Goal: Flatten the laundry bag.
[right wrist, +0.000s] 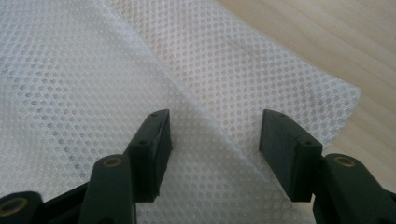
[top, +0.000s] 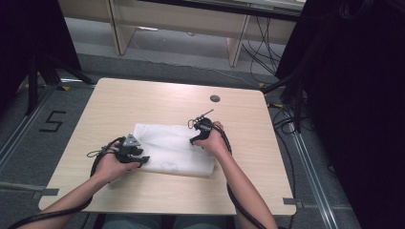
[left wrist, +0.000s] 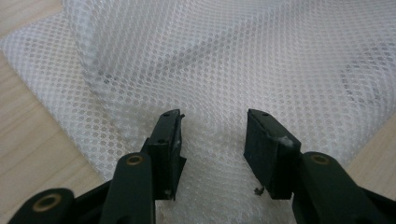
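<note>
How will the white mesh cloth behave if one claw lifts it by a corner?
The white mesh cloth probably hangs limp: it already lies in soft folds. It seems very light, being thin open netting. The holes may snag on a claw tip.

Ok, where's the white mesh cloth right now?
In the high view the white mesh cloth lies flat mid-table, between the left gripper and right gripper.

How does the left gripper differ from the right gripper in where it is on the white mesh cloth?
The left gripper is at the near left edge of the white mesh cloth; the right gripper is farther back, toward its right side. The left gripper carries a grey three-cornered plate on top; the right gripper shows a thin rod there. Both have open jaws, with mesh between them but not pinched.
</note>
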Motion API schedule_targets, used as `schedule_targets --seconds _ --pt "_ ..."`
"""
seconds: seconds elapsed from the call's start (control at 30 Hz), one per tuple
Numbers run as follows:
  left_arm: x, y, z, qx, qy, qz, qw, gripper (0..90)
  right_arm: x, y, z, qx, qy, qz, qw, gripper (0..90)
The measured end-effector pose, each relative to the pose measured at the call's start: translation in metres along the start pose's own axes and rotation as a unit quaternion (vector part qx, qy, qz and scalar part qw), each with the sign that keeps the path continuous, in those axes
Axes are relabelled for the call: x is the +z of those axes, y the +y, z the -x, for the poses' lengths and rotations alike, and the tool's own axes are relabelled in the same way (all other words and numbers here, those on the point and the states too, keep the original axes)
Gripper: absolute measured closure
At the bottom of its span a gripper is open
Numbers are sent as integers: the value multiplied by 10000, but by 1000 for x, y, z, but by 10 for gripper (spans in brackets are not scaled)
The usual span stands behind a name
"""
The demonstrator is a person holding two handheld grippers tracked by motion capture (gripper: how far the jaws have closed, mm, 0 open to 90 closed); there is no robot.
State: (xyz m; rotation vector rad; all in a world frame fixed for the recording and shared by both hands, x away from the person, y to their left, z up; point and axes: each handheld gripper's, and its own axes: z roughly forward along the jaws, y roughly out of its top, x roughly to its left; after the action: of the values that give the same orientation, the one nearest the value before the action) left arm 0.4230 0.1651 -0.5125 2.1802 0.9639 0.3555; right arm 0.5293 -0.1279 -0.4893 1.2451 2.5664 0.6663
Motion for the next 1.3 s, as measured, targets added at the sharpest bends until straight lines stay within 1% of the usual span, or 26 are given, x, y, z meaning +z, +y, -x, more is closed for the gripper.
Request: schedule_targets --seconds 0.03,0.07,0.17,0.23,0.27,0.37,0.53,0.6,0.63,0.67,0.7,0.73,0.77,0.83,0.87,0.9,0.93,1.0,1.03,1.07,1.1,1.13,1.2,1.23,1.27,1.3 --pt "0 0 0 -4 0 6 10000 551 -1 0 0 -7 16 -21 10000 553" --pt "0 0 0 7 1 2 10000 551 -1 0 -1 -77 103 5 9999 596" --pt "0 0 0 55 33 5 10000 551 -2 1 -8 -166 127 -60 9998 743" --pt "1 0 0 3 42 22 10000 551 -2 2 -10 -254 91 -90 9996 785" --pt "1 0 0 2 44 27 10000 551 -2 2 -11 -276 163 -101 9994 822" --pt "0 0 1 0 5 23 10000 551 -3 2 -14 -288 171 -154 9993 860" --pt "1 0 0 31 -2 42 10000 545 -4 3 -15 -331 149 -218 9991 890" --pt "1 0 0 33 16 86 10000 536 -8 4 -14 -179 150 -195 9995 895" --pt "1 0 1 5 46 157 9999 525 -10 5 -11 -189 120 -74 9997 896" --pt "0 0 1 111 73 116 9998 525 -10 5 -11 -189 120 -74 9997 896" --pt "-2 2 0 179 110 169 9996 519 -12 6 -11 -156 48 -31 9999 895" --pt "-3 3 2 108 131 265 9995 515 -14 7 -10 -163 45 4 9999 896" --pt "-4 4 2 66 134 368 9992 509 -17 8 -10 -53 5 -3 10000 896" --pt "-8 7 3 44 226 608 9979 503 -21 9 -5 -68 -134 93 9998 896" --pt "-11 9 4 115 309 678 9972 504 -23 10 -2 21 -212 136 9997 896" --pt "-12 9 4 97 279 742 9968 505 -26 10 2 89 -265 155 9995 895" --pt "-14 10 6 80 328 805 9962 507 -28 9 4 188 -327 147 9992 895" --pt "-17 12 8 322 251 770 9962 562 -32 8 12 306 -459 231 9982 894" --pt "-18 12 10 358 268 791 9959 591 -36 7 16 444 -459 270 9976 894" --pt "-18 13 12 395 232 758 9961 660 -42 6 18 568 -497 322 9966 893" --pt "-19 13 14 368 104 689 9969 660 -42 6 18 568 -497 322 9966 893" --pt "-19 13 17 402 98 726 9965 680 -46 6 19 595 -507 351 9963 893" --pt "-19 13 20 422 -3 686 9968 717 -53 6 19 539 -387 487 9966 892" --pt "-21 14 21 402 -92 589 9974 729 -55 5 18 532 -335 522 9967 891" --pt "-21 13 21 492 -81 621 9968 744 -60 5 16 493 -284 611 9965 890" --pt "-21 13 22 436 -124 642 9969 754 -63 4 14 526 -239 686 9960 889"
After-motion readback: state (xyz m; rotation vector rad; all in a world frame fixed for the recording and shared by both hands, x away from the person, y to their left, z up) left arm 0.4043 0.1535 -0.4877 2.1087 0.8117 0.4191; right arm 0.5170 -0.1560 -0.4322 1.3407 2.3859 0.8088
